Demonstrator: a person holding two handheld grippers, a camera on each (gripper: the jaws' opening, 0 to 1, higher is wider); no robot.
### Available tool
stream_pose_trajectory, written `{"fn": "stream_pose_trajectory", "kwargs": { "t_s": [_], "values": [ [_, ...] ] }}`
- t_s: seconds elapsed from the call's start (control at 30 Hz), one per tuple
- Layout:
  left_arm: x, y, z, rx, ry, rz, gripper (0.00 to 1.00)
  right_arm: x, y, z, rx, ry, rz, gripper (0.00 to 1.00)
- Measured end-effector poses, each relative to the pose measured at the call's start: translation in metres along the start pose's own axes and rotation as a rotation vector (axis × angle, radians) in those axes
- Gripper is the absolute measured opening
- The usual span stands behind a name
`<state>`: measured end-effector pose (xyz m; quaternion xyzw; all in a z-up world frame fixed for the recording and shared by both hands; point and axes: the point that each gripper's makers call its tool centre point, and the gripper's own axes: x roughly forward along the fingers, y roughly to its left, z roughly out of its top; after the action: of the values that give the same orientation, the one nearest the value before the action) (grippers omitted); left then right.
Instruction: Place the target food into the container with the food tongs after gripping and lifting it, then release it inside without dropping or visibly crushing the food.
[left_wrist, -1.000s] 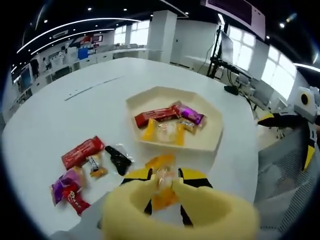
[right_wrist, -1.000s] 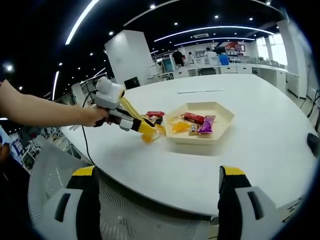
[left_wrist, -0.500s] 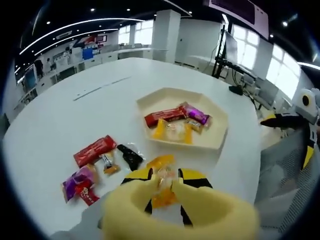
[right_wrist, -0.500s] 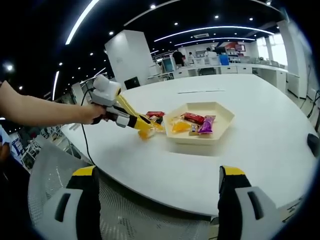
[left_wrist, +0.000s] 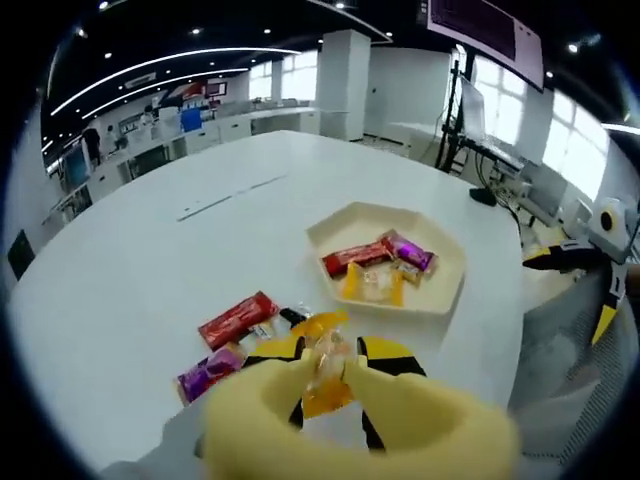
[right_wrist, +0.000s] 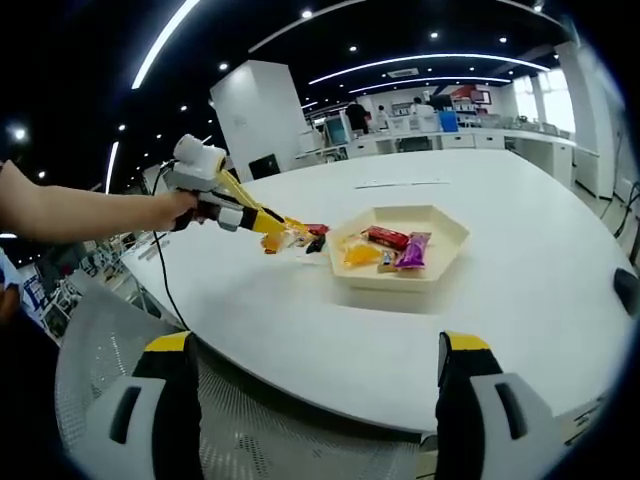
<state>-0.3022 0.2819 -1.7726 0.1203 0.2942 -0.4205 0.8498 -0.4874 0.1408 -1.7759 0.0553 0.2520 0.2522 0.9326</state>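
My left gripper (left_wrist: 328, 352) is shut on yellow food tongs (left_wrist: 350, 420), and the tongs' tips pinch an orange wrapped candy (left_wrist: 322, 370) held above the table. A cream hexagonal tray (left_wrist: 440, 292) lies ahead and to the right with a red bar, a purple packet and yellow candies in it. In the right gripper view the left gripper (right_wrist: 258, 220), in a person's hand, holds the candy (right_wrist: 287, 238) in the air to the left of the tray (right_wrist: 400, 281). My right gripper (right_wrist: 315, 345) is open and holds nothing, near the table's edge.
Loose on the round white table (left_wrist: 150, 250) are a red bar (left_wrist: 237, 319), a purple packet (left_wrist: 206, 374) and a black packet (left_wrist: 294, 317). A mesh chair (right_wrist: 300, 440) stands under the right gripper. Desks and people are far behind.
The left gripper has risen and drawn back from the table with the candy in the tongs; in the right gripper view it moved up and left. The right gripper stayed still.
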Motion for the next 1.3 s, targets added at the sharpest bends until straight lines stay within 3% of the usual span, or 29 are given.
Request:
{"fn": "stream_pose_trajectory", "kwargs": {
  "t_s": [0.37,0.87,1.3],
  "values": [
    [-0.002,0.000,0.014,0.017,-0.001,0.006,0.17,0.000,0.000,0.000,0.001,-0.002,-0.003,0.99],
    [-0.014,0.005,0.049,0.029,-0.041,0.013,0.18,0.000,0.000,-0.001,-0.002,0.003,-0.001,0.99],
    [-0.005,-0.003,0.068,0.046,-0.049,0.003,0.19,0.000,0.000,0.000,-0.001,-0.003,0.000,0.99]
  ]
}}
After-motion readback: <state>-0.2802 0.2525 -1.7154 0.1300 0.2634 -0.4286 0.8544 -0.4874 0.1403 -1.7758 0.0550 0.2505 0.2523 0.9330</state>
